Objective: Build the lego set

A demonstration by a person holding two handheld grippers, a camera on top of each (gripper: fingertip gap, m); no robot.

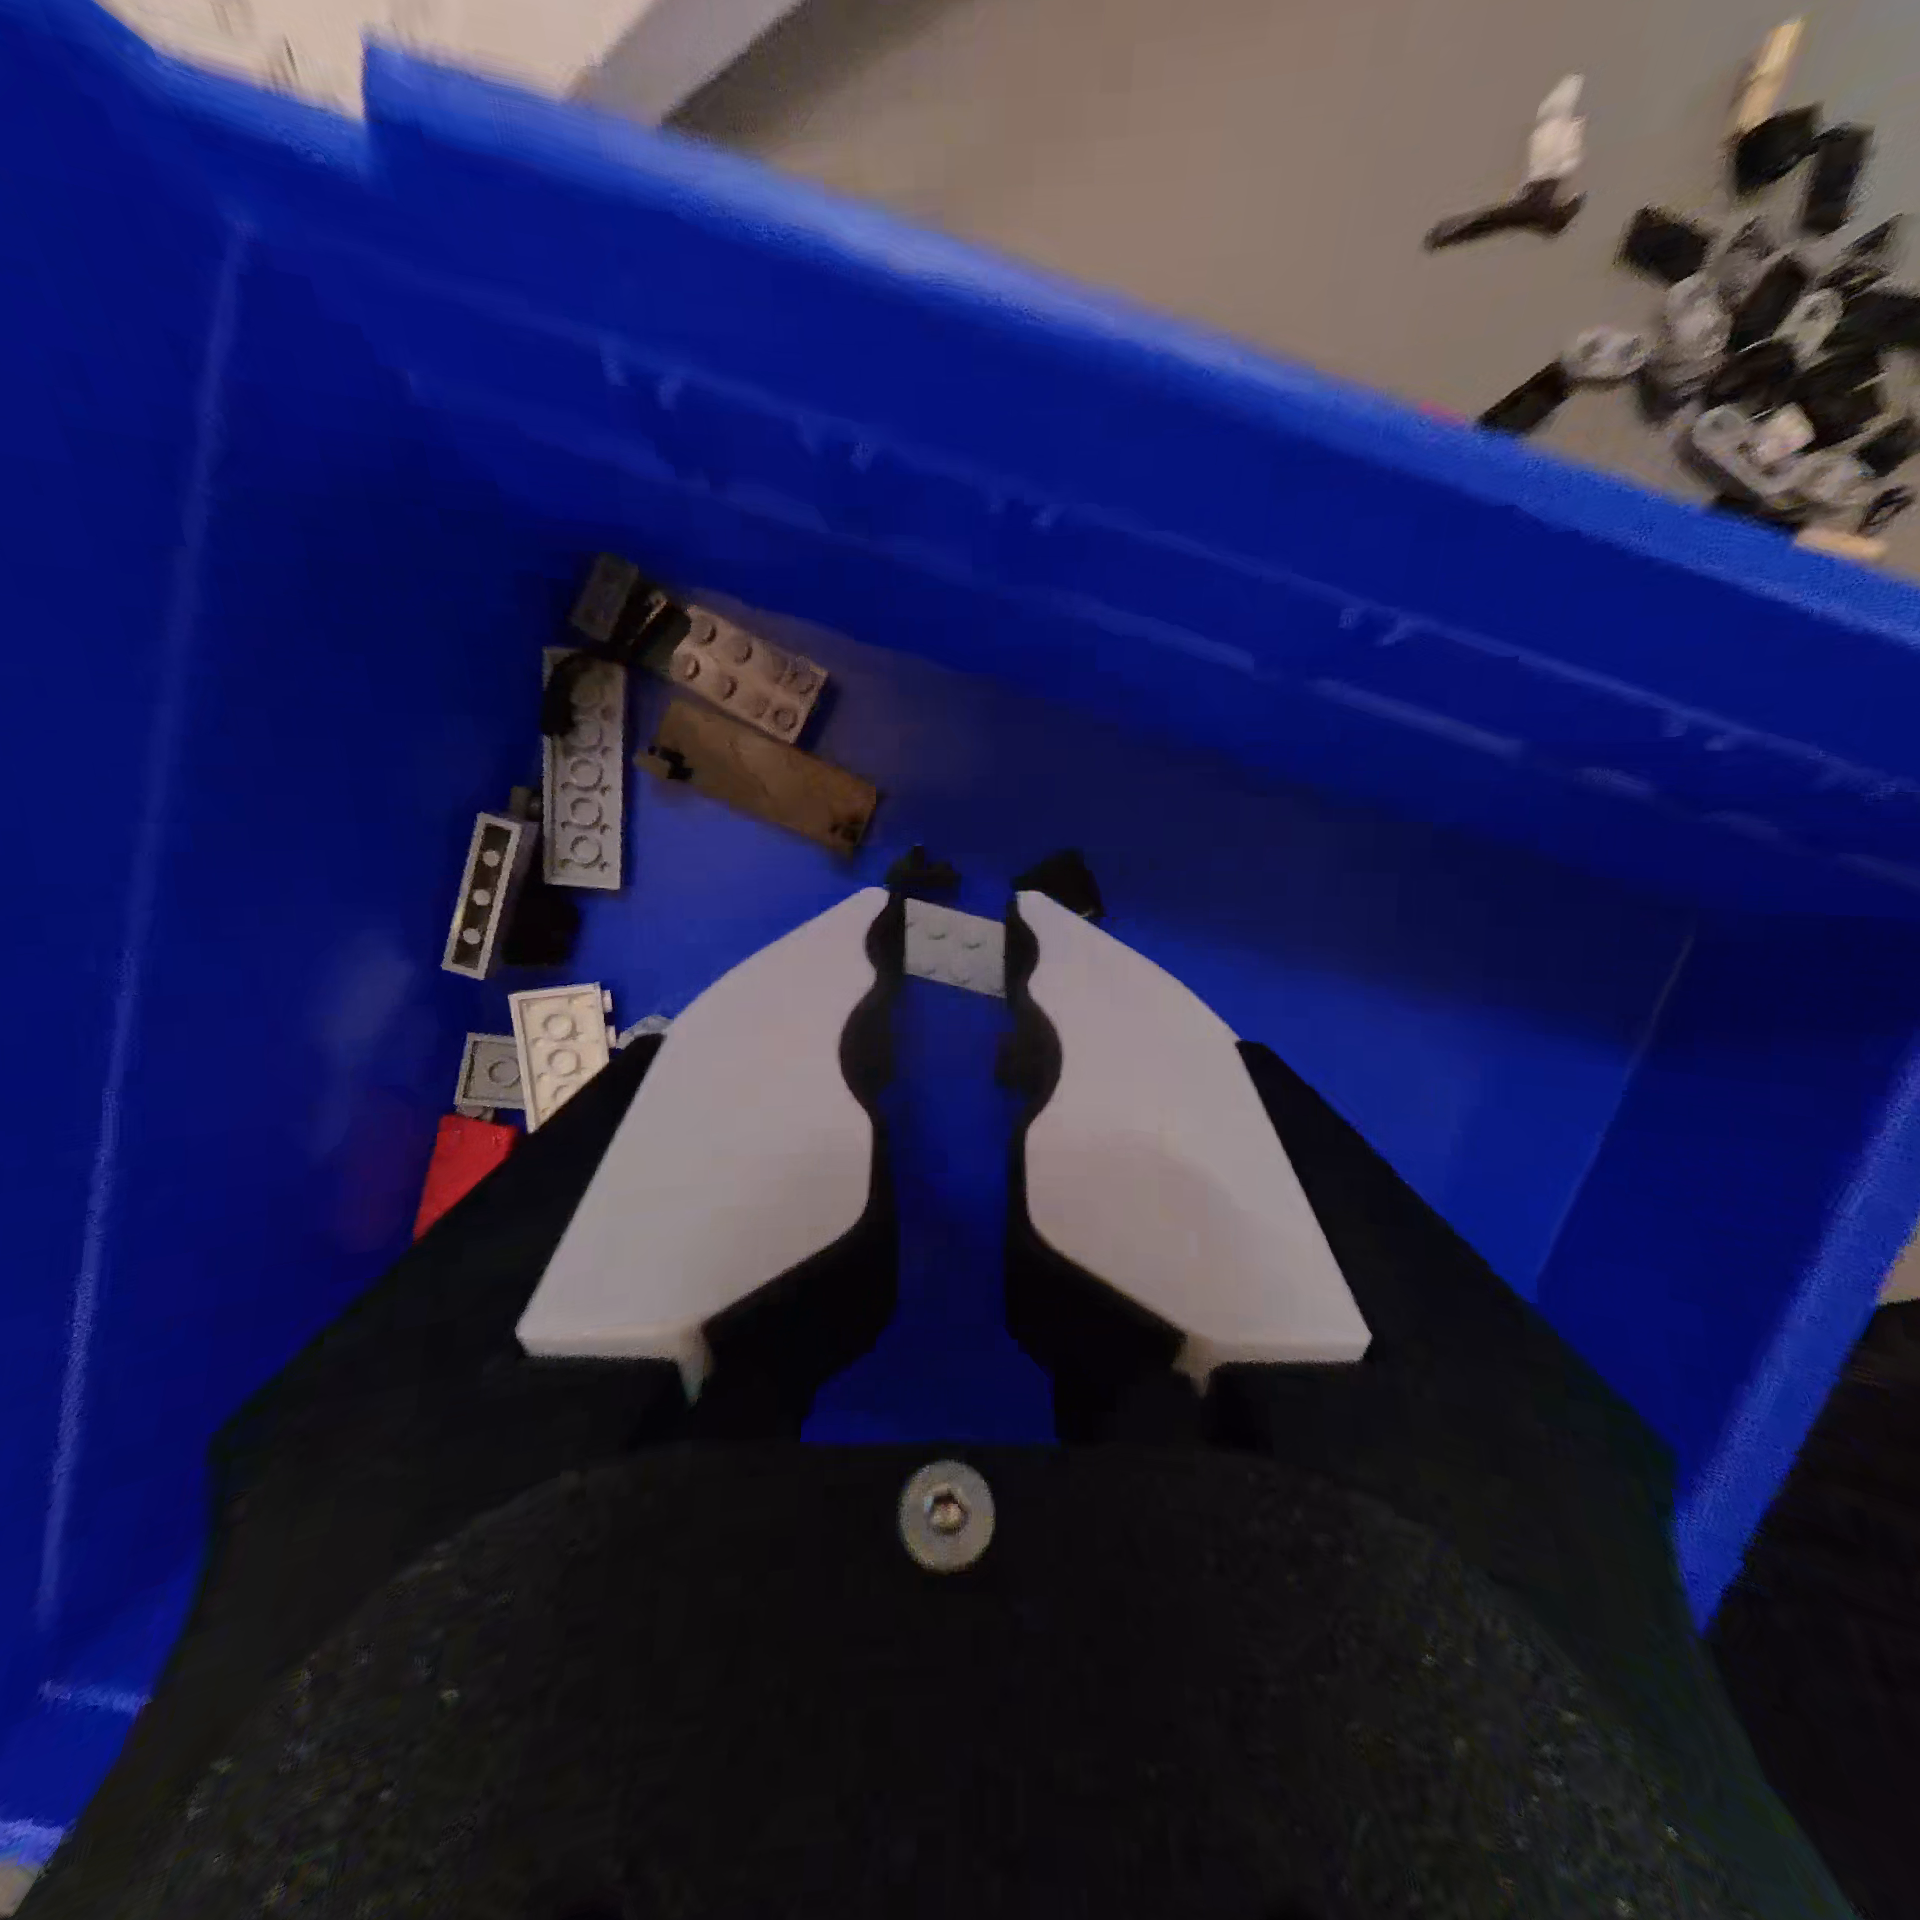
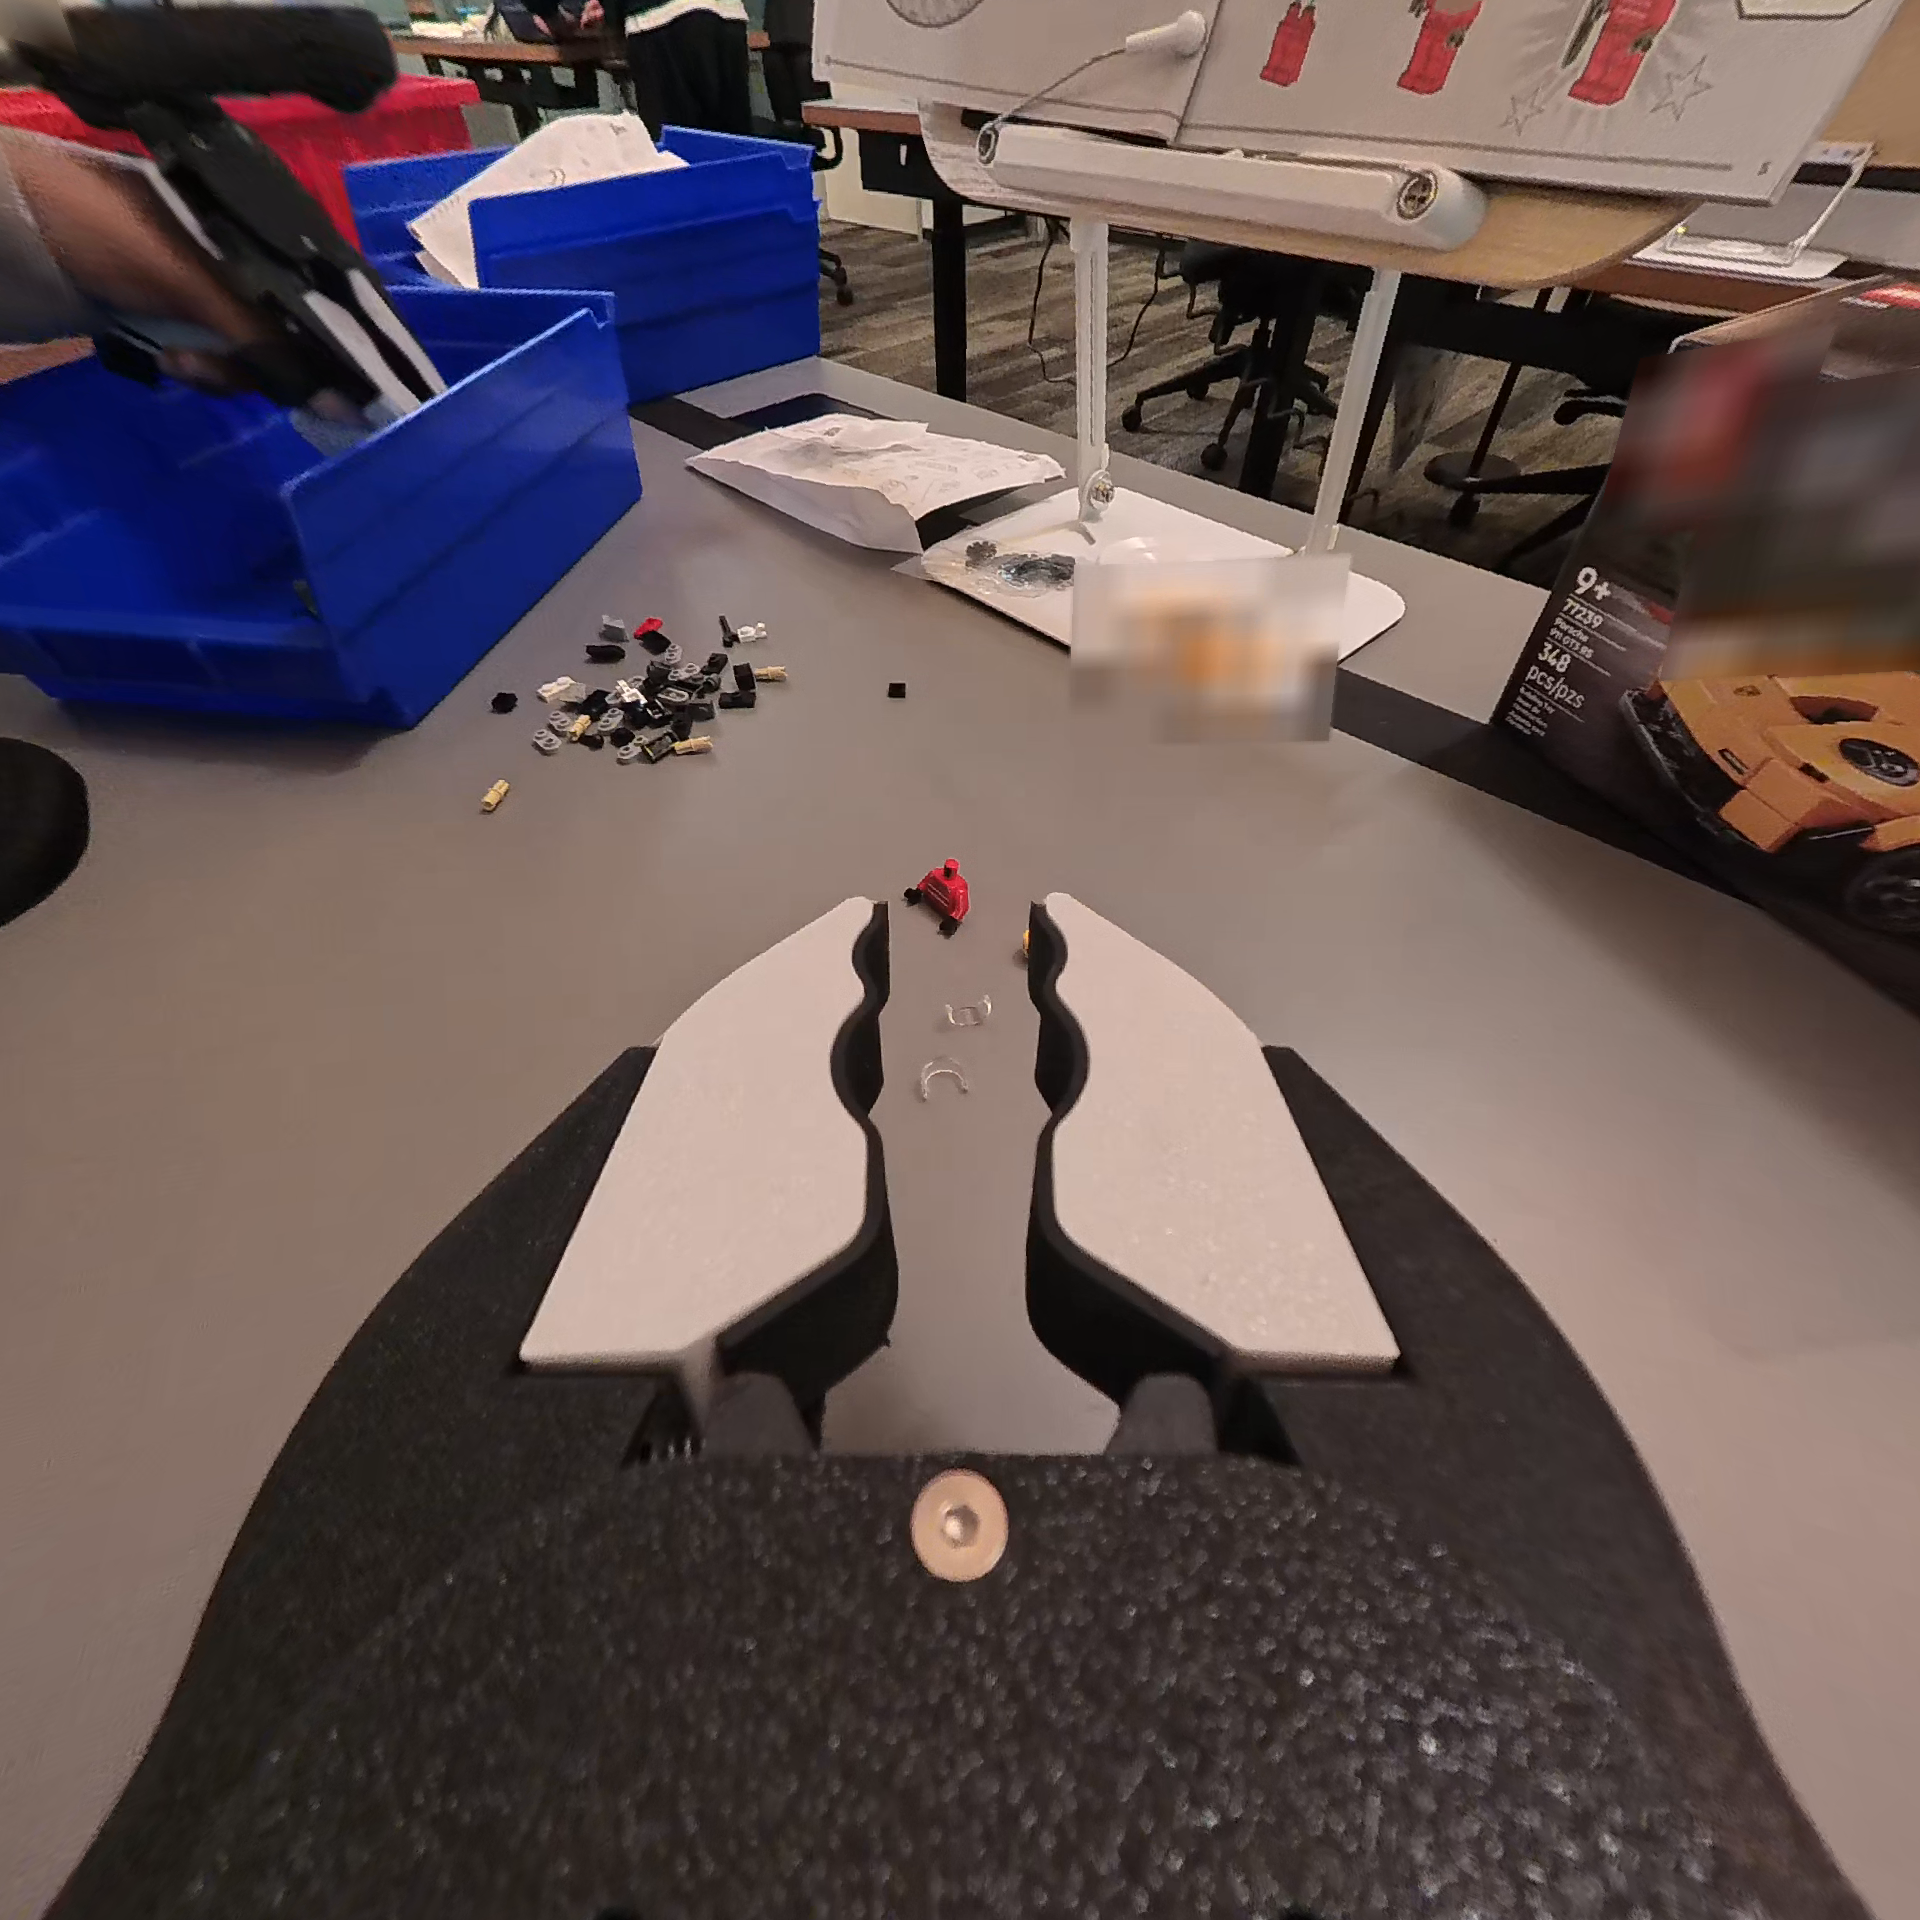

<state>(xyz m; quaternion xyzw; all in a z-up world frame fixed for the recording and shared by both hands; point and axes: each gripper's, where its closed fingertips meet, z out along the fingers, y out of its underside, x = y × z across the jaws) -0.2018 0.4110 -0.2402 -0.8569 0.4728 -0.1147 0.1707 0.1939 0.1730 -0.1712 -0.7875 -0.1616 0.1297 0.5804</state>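
The left gripper [image 1: 953, 914] was down inside a blue bin [image 1: 1039, 540]. Its two white fingers [image 1: 748, 1122] were pinched on a small grey plate [image 1: 954, 948] with round bumps on top. More lego pieces [image 1: 592, 769] lay in the far left corner of the bin: grey plates, a brown flat piece [image 1: 764, 774] and a red piece [image 1: 462, 1169]. The right gripper [image 2: 958, 920] was low over the grey table [image 2: 312, 1039]. Its fingers were apart and held nothing. Between them on the table lay two little clear curved pieces [image 2: 956, 1044]. Just past the tips lay a small red lego body [image 2: 943, 891]. A little heap of black, grey and tan pieces [image 2: 649, 691] sat farther off on the left, near the blue bin [image 2: 468, 499]. In the right wrist view the left gripper [image 2: 353, 384] reached into that bin. The lego box [image 2: 1756, 748] with an orange car on it stood on the right. A white stand [image 2: 1195, 551] stood at the far side with a paper bag [image 2: 873, 473] beside it.
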